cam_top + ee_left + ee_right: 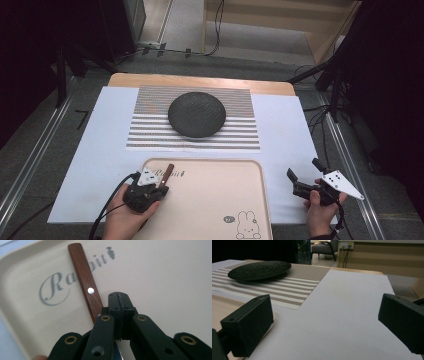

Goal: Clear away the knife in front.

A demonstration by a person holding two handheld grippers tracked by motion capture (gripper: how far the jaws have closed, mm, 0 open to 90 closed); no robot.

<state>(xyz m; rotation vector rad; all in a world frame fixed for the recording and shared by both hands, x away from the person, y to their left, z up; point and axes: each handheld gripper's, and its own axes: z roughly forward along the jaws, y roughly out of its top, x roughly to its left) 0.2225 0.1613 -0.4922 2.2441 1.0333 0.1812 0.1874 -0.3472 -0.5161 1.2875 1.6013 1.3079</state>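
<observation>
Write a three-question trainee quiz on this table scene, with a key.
1. True or false: the right gripper has its jaws spread apart.
2. Which thing sits on the striped placemat? A) the dark plate B) a cup C) a spoon
3. Fill in: the wooden handle beside the left gripper lies on the beige ____.

Key: 1 true; 2 A; 3 tray.
</observation>
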